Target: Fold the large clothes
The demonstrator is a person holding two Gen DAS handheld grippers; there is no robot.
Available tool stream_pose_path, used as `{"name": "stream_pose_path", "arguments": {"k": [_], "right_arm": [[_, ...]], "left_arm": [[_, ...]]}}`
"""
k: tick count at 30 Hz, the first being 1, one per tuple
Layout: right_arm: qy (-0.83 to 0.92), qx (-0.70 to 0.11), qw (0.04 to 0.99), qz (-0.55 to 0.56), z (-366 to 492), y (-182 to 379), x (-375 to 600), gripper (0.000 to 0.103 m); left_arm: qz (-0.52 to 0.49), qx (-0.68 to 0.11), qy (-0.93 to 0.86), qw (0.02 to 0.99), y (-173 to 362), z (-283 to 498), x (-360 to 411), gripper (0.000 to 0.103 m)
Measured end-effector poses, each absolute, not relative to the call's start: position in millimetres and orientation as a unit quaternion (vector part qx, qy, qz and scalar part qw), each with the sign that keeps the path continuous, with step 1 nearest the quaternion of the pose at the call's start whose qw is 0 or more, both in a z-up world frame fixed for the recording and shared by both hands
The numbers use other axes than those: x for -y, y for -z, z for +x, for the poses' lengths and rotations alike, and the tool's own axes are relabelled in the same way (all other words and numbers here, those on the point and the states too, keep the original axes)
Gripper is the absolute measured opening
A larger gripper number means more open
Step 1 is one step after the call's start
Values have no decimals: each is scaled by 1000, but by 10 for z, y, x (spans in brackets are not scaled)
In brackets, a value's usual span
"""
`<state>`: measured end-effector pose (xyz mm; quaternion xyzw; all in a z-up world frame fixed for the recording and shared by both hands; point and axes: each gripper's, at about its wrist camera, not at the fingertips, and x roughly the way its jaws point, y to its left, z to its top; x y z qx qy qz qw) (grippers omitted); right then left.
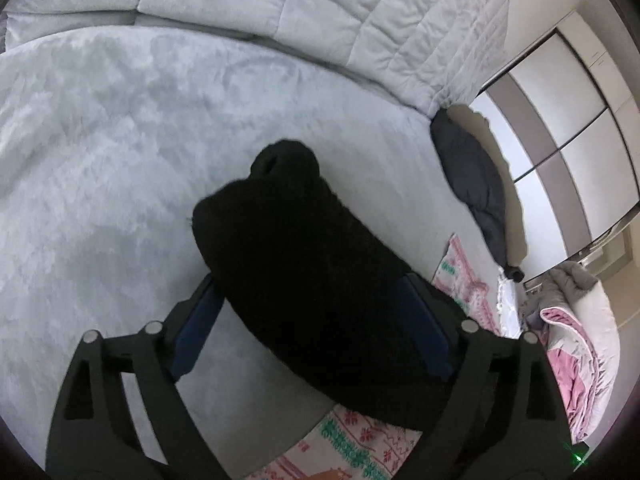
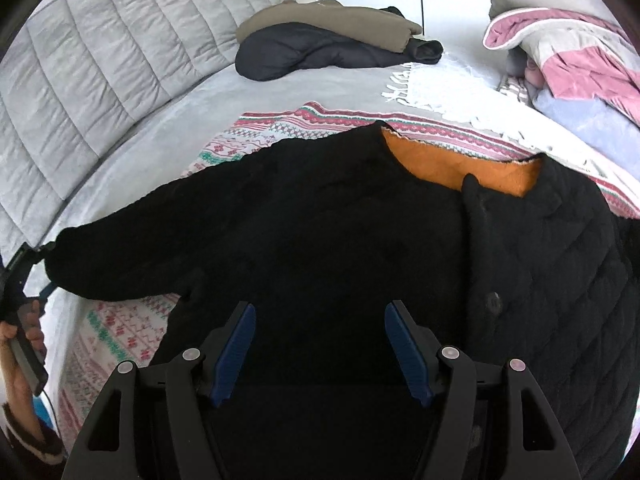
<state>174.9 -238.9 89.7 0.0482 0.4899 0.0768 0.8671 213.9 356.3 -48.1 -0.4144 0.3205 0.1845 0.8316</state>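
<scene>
A black quilted jacket (image 2: 360, 232) with an orange lining (image 2: 472, 168) lies face up on a patterned blanket (image 2: 248, 140) on the bed. Its left sleeve (image 1: 304, 264) stretches out over the grey bed cover. My left gripper (image 1: 312, 284) is open, its blue-padded fingers on either side of the sleeve near the cuff (image 1: 280, 160); it also shows at the left edge of the right wrist view (image 2: 40, 264). My right gripper (image 2: 320, 316) is open above the jacket's body, holding nothing.
A grey quilted headboard (image 2: 100, 60) runs along the bed. A dark jacket (image 2: 320, 52) and an olive garment (image 2: 332, 16) lie at the far side. A pile of pink and white bedding (image 2: 580, 48) sits to the right. A white fringed cloth (image 2: 448, 92) lies beyond the blanket.
</scene>
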Motion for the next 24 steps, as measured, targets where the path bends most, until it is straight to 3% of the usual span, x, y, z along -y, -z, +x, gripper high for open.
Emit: {"name": "stream_pose_path", "arguments": {"k": [6, 17, 24], "right_arm": [[-75, -489, 866, 76, 1534, -1028, 2452, 80], [-52, -472, 877, 70, 1218, -1240, 2615, 84], [-38, -462, 883, 67, 1092, -1304, 2754, 84]], "left_arm": [[-405, -373, -168, 818, 492, 2236, -3447, 100], [-347, -403, -193, 825, 391, 2184, -3261, 102], [-377, -400, -177, 816, 451, 2177, -3227, 102]]}}
